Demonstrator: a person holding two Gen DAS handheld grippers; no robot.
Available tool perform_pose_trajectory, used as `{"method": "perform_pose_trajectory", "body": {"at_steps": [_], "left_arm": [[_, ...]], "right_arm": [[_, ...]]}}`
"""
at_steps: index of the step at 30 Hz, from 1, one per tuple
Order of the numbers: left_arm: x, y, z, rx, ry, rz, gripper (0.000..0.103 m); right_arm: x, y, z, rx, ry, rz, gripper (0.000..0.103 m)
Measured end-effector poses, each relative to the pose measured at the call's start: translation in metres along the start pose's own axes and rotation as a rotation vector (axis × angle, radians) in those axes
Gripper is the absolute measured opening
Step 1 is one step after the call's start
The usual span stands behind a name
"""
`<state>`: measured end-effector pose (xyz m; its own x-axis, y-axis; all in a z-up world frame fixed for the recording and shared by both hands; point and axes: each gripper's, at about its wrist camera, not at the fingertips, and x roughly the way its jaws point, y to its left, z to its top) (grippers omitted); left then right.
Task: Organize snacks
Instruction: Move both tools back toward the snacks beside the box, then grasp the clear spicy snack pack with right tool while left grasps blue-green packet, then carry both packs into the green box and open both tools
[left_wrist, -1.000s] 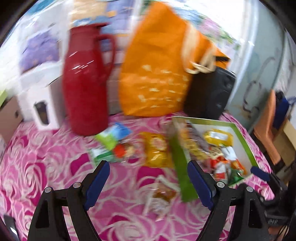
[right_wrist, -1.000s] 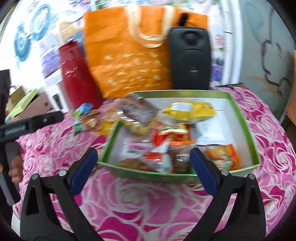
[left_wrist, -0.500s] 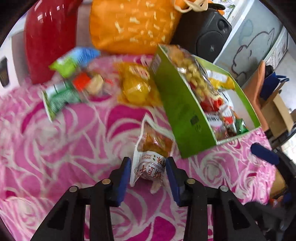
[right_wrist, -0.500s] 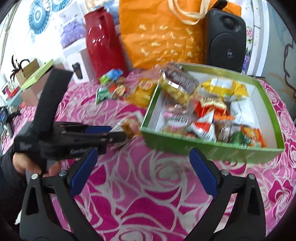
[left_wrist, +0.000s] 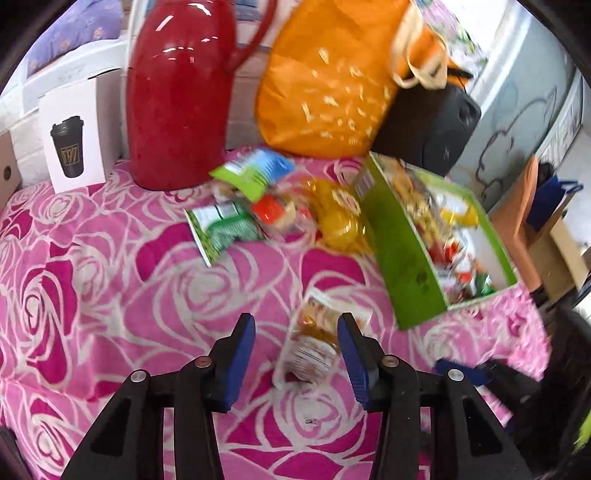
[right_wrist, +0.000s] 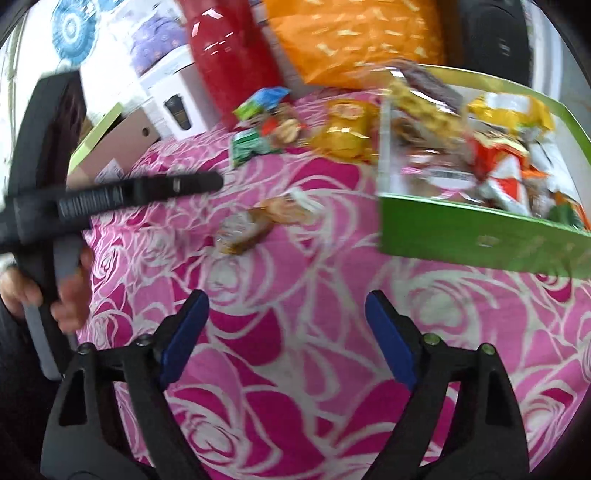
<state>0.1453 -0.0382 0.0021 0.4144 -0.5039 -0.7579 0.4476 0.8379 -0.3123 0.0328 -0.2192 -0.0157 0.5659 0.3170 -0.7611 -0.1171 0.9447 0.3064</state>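
A clear packet of brown snacks (left_wrist: 314, 343) (right_wrist: 258, 221) lies flat on the pink rose cloth. My left gripper (left_wrist: 295, 350) (right_wrist: 216, 181) is open just over it, and the packet shows nearer its right finger, ungripped. The green box (left_wrist: 406, 266) (right_wrist: 461, 236) holds several snack packs on the right. Loose on the cloth behind are a yellow packet (left_wrist: 336, 218) (right_wrist: 347, 129), a green packet (left_wrist: 221, 229) (right_wrist: 251, 144) and a blue-green packet (left_wrist: 255, 170). My right gripper (right_wrist: 288, 314) hangs open and empty above bare cloth, near the box's front wall.
A red thermos (left_wrist: 181, 92), an orange bag (left_wrist: 332, 85) and a black speaker (left_wrist: 428, 125) line the back of the table. At the back left stands a white box (left_wrist: 70, 136) with a cup picture. A hand (right_wrist: 70, 291) holds the left gripper's handle.
Half a second ago the left jaws were closed narrowly around the brown-snack packet; now they stand wider and the packet lies on the cloth. The right gripper has dropped closer to the table.
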Motion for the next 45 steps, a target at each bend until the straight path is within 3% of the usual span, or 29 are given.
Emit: {"method": "perform_pose_trajectory", "body": {"at_steps": [7,9,14,15,17,21,23,25,28,37,45], "left_arm": [[-0.016,0.014,0.035,0.029,-0.113,0.146,0.068],[-0.010,0.015,0.052,0.035,-0.127,0.170,0.069],[0.015,0.010,0.086,0.106,-0.107,0.190,0.074],[0.021,0.007,0.091,0.122,-0.101,0.192,0.075],[0.038,0.003,0.099,0.141,-0.076,0.200,0.075],[0.064,0.006,0.109,0.125,-0.029,0.172,0.075],[0.076,0.013,0.112,0.098,0.003,0.167,0.073],[0.083,0.019,0.110,0.076,0.040,0.132,0.045],[0.083,0.023,0.101,0.081,0.049,0.146,0.040],[0.017,0.012,0.082,0.088,-0.038,0.153,0.036],[-0.028,-0.047,0.077,0.152,-0.106,0.070,0.036]], "right_arm": [[0.028,0.038,0.015,-0.068,0.017,0.053,0.085],[0.041,0.042,0.022,-0.037,0.027,0.056,0.077],[0.068,0.032,0.035,0.122,0.037,0.027,0.071],[0.074,0.029,0.037,0.141,0.030,0.004,0.064],[0.077,0.029,0.040,0.117,0.012,-0.048,0.046],[0.068,0.030,0.032,0.013,0.037,-0.033,0.045],[0.062,0.029,0.024,-0.012,0.047,-0.022,0.044],[0.055,0.025,0.015,-0.019,0.058,0.000,0.045],[0.049,0.023,0.007,-0.029,0.059,0.006,0.044],[0.016,0.024,0.003,-0.025,-0.002,0.052,0.044],[-0.033,0.019,0.013,-0.020,-0.128,0.055,0.044]]}}
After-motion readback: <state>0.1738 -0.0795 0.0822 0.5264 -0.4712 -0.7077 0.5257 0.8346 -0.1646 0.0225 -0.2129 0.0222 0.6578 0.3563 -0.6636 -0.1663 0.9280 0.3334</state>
